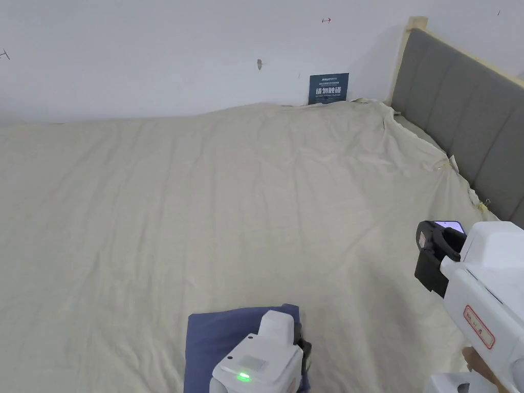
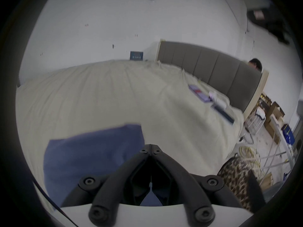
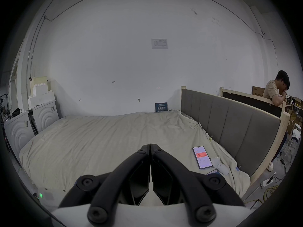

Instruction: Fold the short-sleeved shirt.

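Observation:
The blue short-sleeved shirt (image 1: 225,337) lies as a compact rectangle on the cream bed sheet (image 1: 245,194), near the front edge. My left gripper (image 1: 303,348) hovers over the shirt's right part. In the left gripper view its jaws (image 2: 150,146) are shut with nothing pinched, and the shirt (image 2: 91,152) spreads out to their left and beneath them. My right gripper (image 1: 430,256) is held up at the right, away from the shirt. In the right gripper view its jaws (image 3: 150,146) are pressed together over bare sheet.
A grey padded headboard (image 1: 460,112) runs along the right side of the bed. A lit phone (image 3: 202,157) and a small white object (image 3: 218,165) lie on the sheet beside it. A person (image 3: 275,91) leans behind the headboard. White cabinets (image 3: 44,114) stand at the left.

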